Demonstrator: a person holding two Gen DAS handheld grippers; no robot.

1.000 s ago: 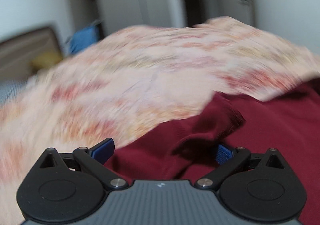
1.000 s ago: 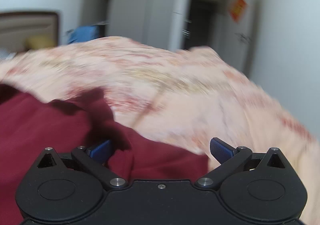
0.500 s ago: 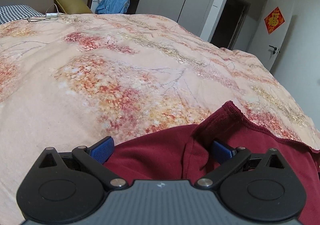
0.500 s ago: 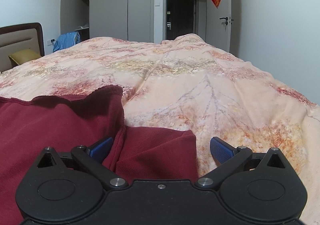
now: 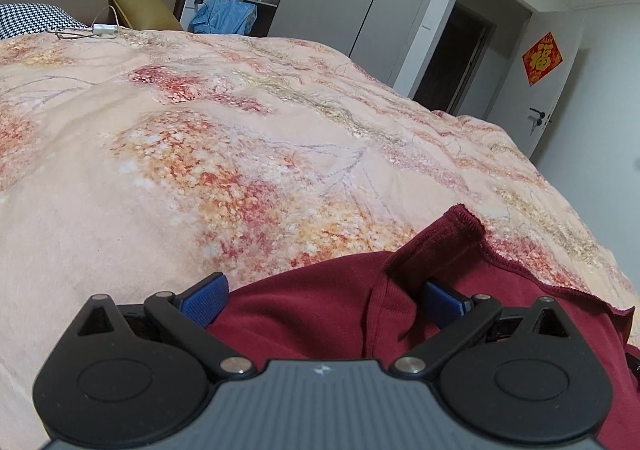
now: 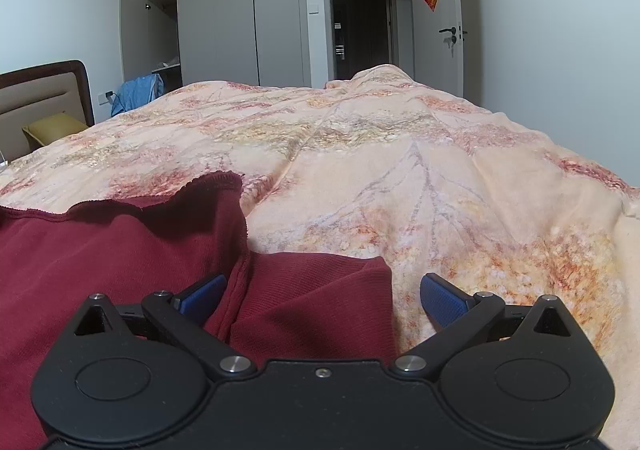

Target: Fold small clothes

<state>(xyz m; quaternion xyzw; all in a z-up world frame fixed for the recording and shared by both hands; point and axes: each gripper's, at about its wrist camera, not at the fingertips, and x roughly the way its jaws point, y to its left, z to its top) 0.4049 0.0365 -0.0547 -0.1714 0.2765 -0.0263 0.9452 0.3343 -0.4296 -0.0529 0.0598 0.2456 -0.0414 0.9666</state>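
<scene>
Both our grippers, left (image 5: 322, 296) and right (image 6: 320, 292), have fingers spread wide, gripping nothing; maroon garment (image 6: 100, 250) bunches between the blue pads. Likely set for pinching corners. The garment lies at the bed's near edge on the quilt (image 5: 240, 153); its hem (image 5: 464, 215) stands up. Ahead, open quilt leaves room for spreading.

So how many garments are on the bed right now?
1 that I can see: a dark red garment lying on the floral blanket, at the near edge, under both tongs. More may lie out of view behind the cameras.
</scene>
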